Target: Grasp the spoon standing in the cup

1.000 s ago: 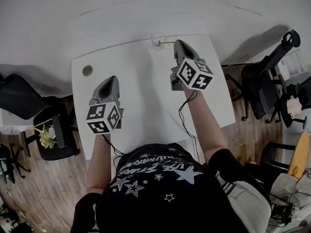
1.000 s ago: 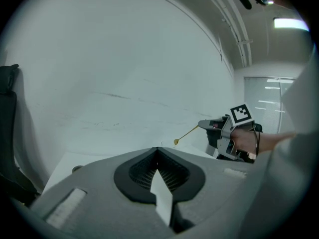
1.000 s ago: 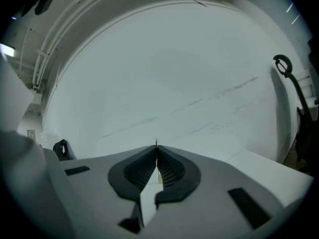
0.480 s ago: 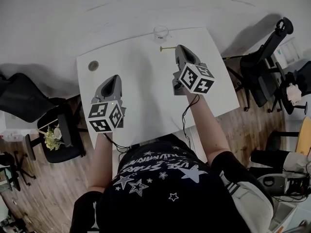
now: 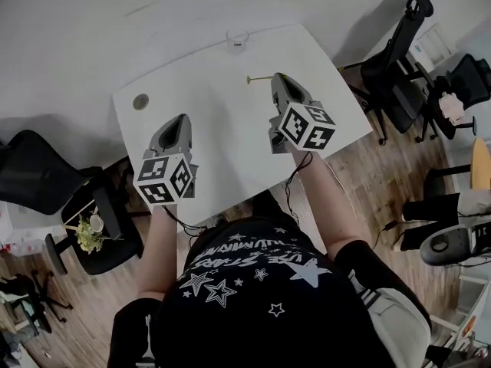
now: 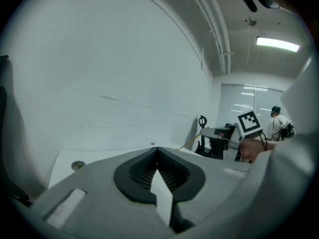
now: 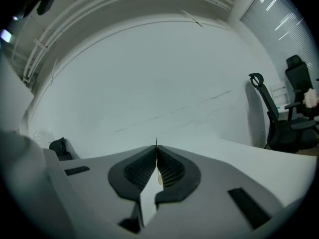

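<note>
- White table [image 5: 222,129] against a pale wall; the spoon [image 5: 259,78] is out of the cup [image 5: 237,38], held above the tabletop.
- Spoon: thin, gold-coloured, lying roughly level, sticking out sideways from the jaw tips towards the left in the head view.
- Right gripper [image 5: 275,78]: jaws clamped on the spoon; its own view shows a gold sliver pinched between the pads.
- Cup: clear, upright at the table's far edge, apart from the spoon and beyond it.
- Left gripper [image 5: 181,119]: jaws together, nothing between them, over the near left part of the table.
- Small round disc [image 5: 140,101] near the far left corner.
- Office chairs [image 5: 399,60] stand on the wood floor [image 5: 383,182] to the right.
</note>
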Tool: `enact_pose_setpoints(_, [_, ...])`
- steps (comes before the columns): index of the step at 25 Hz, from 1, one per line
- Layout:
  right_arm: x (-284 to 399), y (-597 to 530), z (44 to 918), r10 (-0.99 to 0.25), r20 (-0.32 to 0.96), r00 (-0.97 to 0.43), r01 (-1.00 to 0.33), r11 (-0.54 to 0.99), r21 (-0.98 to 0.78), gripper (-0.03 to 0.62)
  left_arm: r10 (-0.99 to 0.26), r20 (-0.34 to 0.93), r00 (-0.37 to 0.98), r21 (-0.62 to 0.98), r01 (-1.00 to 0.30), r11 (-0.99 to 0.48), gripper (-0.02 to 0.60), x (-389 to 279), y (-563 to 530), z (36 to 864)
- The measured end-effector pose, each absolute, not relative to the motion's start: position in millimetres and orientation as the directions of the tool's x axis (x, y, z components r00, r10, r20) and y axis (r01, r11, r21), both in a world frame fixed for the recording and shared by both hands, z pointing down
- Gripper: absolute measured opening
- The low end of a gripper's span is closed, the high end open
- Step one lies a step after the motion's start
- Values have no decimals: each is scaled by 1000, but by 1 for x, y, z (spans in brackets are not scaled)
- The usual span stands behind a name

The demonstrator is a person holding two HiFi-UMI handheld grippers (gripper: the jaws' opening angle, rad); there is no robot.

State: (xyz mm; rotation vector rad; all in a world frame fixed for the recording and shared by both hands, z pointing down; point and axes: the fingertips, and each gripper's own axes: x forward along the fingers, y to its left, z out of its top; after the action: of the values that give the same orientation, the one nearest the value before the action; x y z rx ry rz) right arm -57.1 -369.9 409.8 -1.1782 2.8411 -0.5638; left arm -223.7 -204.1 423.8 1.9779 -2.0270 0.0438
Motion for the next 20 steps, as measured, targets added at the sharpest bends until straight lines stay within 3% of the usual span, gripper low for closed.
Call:
enact_pose_setpoints(11, [-21, -294, 417, -769, 126, -627, -751, 553, -361, 15, -964, 238, 121, 191, -979, -76, 8, -216, -162, 423])
enact_pose_setpoints(20, [8, -246, 444, -805, 204, -557, -811, 473, -346, 15, -939, 279, 203, 245, -960, -135, 8, -205, -147, 449])
